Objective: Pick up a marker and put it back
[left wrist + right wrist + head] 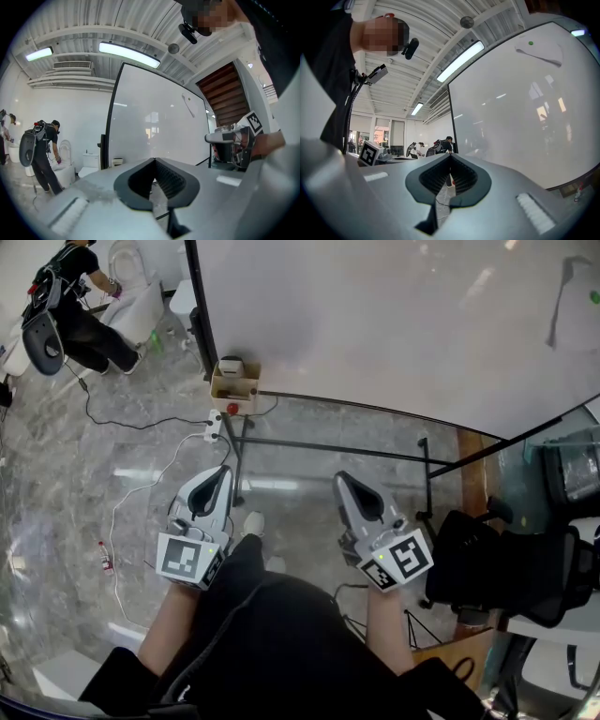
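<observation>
**Head view.** The left tool (222, 474) and right tool (343, 480) are held side by side over the floor (84, 456). Both point toward the board (394, 324). They are seen from behind, so their jaws are foreshortened and hard to read here. Ahead of the left tool, at the board's foot, stands an open box (234, 385) whose contents are too small to identify. A small red thing (232, 410) sits at its near edge. No marker can be picked out with certainty, and the red thing may or may not be one. Right of the right tool is a black chair (506, 568), cut off by the frame. Far ahead and left of the left tool, a person (80, 306) bends over.

**Left gripper view.** The left tool (154, 161) has its jaws together with nothing between them. The board (154, 122) stands ahead. The right tool shows only in part, to the right.

**Right gripper view.** The right tool (450, 157) has its jaws meeting at the tips and is empty. The board (525, 108) lies ahead and to the right. The box and the red thing (580, 192) sit blurred at the lower right rim.
</observation>
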`<state>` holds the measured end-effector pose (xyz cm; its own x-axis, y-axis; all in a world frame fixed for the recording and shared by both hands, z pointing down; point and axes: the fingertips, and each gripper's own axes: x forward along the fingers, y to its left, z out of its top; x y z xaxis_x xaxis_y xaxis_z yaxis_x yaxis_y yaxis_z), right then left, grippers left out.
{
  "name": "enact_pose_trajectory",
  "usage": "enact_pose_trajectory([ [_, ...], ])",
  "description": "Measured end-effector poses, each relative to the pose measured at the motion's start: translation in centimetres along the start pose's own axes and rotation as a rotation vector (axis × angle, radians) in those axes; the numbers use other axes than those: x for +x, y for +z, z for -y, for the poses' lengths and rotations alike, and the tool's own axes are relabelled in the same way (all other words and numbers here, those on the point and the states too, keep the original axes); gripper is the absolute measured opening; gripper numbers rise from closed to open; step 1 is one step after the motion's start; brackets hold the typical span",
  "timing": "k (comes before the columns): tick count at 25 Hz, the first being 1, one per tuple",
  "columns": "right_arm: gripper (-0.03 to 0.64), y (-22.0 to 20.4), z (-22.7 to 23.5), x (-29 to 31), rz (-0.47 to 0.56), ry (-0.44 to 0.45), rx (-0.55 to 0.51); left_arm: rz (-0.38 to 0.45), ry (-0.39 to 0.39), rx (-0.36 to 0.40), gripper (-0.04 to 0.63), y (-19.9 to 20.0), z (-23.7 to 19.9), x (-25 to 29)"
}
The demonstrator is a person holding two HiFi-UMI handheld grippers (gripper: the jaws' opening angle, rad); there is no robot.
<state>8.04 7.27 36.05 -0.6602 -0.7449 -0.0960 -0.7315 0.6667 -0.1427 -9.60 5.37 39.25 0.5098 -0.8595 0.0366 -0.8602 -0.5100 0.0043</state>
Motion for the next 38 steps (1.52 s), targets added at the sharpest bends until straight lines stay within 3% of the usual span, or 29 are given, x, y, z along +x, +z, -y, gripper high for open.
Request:
enact_pose_trajectory([
  [8, 0.009, 0.2, 2.3, 3.4, -0.006, -0.032, -0.004, -0.015, -0.018, 0.017, 0.006, -0.2, -3.3, 4.5],
  [31, 0.009, 0.3, 5.5, 13.4, 0.005, -0.101, -0.015, -0.095, -0.203, 0.138, 0.075, -3.4, -8.5, 14.4],
  [38, 0.009, 0.9, 6.6, 16.6, 0.01, -0.121, -0.035, -0.139, -0.301, 0.183, 0.107, -5.0, -9.1, 16.6],
])
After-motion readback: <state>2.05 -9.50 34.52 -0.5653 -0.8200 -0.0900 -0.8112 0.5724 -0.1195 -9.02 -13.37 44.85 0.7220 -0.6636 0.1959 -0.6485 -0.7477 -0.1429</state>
